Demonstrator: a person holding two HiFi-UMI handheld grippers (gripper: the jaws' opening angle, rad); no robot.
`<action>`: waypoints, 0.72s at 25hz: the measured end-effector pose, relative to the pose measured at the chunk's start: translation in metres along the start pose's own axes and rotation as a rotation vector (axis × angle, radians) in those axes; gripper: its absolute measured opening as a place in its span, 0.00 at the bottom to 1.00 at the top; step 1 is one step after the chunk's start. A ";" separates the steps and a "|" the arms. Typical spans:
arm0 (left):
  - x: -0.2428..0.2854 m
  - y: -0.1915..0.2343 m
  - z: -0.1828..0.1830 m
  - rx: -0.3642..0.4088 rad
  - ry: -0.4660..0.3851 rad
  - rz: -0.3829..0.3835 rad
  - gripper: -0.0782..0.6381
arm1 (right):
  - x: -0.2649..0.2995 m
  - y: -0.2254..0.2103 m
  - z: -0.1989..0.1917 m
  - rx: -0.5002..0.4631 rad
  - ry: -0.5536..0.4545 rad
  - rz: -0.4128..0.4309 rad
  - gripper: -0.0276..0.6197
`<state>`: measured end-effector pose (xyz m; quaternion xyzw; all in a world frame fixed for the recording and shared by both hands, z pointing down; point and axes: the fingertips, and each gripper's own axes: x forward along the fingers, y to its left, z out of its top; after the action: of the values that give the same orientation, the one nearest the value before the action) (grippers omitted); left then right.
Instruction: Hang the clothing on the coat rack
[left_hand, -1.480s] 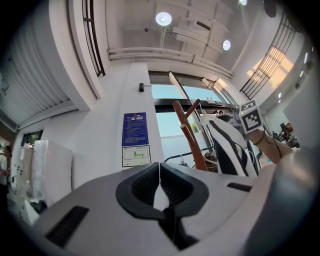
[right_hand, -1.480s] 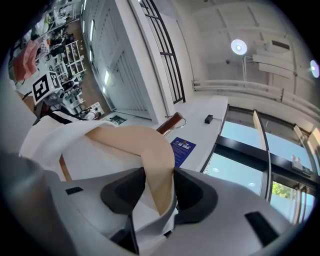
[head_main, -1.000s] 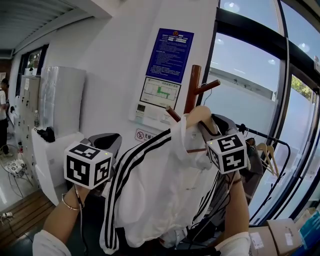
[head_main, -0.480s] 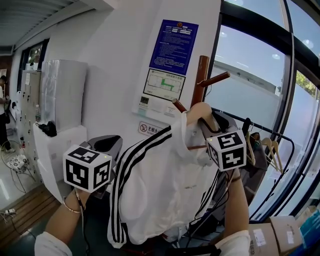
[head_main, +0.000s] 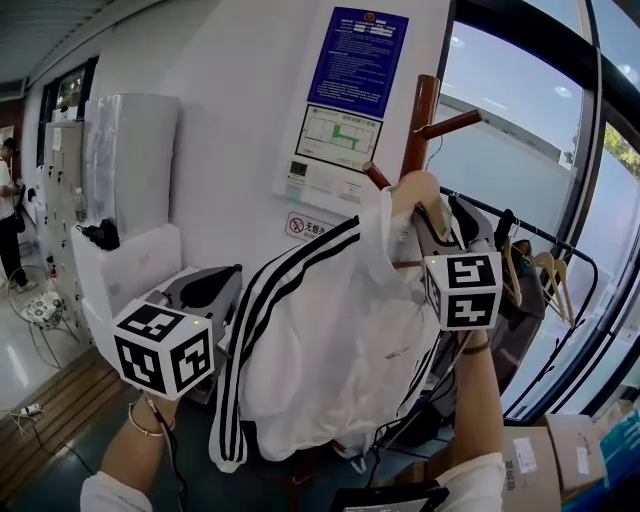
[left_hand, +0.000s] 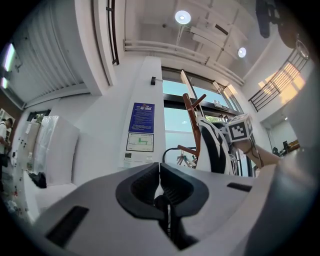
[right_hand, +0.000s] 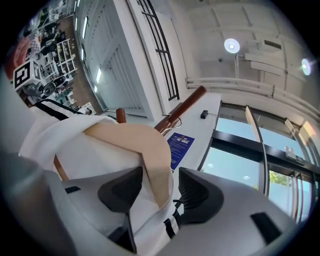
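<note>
Hanging jacket (head_main: 330, 345) vertical, collar up by coat rack (head_main: 421, 125).

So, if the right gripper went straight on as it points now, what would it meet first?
The wooden hanger carrying the white jacket: it sits between the right gripper's tongs, which have just been opening.

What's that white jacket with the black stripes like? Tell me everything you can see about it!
The jacket is white, thin-looking cloth with black stripes running down its sleeves. It sits on a pale wooden hanger right by the brown wooden coat rack; whether the hanger is hooked on can't be seen. The sleeves dangle loose and the cloth is a bit crumpled. The right gripper has just been opening its jaws, with the hanger's shoulder and some jacket cloth between them.
</note>
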<state>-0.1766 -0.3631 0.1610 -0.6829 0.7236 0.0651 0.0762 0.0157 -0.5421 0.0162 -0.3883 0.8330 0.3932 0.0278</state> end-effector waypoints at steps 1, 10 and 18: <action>-0.002 0.000 -0.002 -0.002 0.002 0.001 0.13 | -0.002 0.001 -0.001 0.003 0.001 -0.005 0.41; -0.018 0.012 -0.041 -0.058 0.045 -0.007 0.13 | -0.042 0.008 -0.016 0.111 0.026 -0.103 0.41; -0.028 0.027 -0.085 -0.087 0.089 -0.011 0.13 | -0.115 0.027 -0.069 0.319 0.079 -0.243 0.41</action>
<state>-0.2042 -0.3510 0.2497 -0.6916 0.7191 0.0658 0.0147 0.0952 -0.5064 0.1210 -0.4916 0.8323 0.2344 0.1036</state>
